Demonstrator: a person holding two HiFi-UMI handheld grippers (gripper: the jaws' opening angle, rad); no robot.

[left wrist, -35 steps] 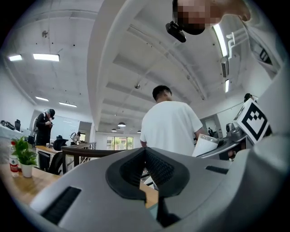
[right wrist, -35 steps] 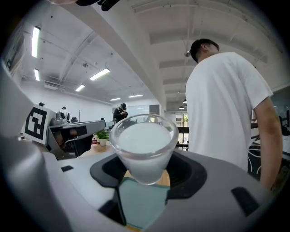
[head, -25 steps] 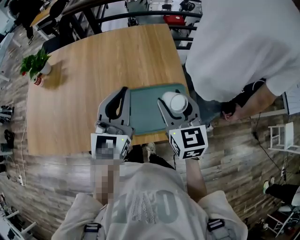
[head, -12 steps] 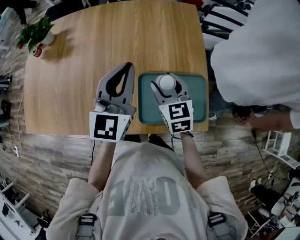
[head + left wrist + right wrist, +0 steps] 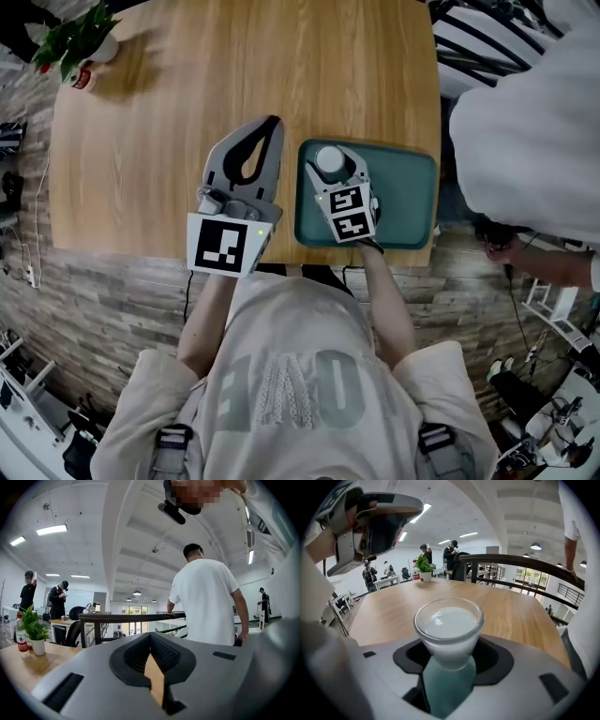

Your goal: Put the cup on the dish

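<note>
1. We stand at the near edge of a wooden table [image 5: 159,122], with a plank floor [image 5: 103,281] below it.
2. A teal dish [image 5: 408,192] lies at the table's near right corner, one long side along the near edge.
3. Our right gripper [image 5: 333,161] has its jaws clamped on a pale cup [image 5: 449,620]. The cup is upright over the dish's left half, near its far left corner. Teal shows directly beneath the cup, but we cannot tell whether its base touches the dish.
4. Our left gripper [image 5: 270,127] is over the wood just beside the dish's left edge, its jaws closed tip to tip with nothing between them.
5. At the table's far left corner stand a potted plant [image 5: 75,37] and, just beside it, a bottle [image 5: 19,637] with a red label.
6. A person in a white shirt [image 5: 534,103] stands off the table's right edge.
7. Beyond the far edge we see a dark railing [image 5: 131,617]. Past it is an open office with a white ceiling, strip lights [image 5: 51,529] and people [image 5: 60,599] near desks.
</note>
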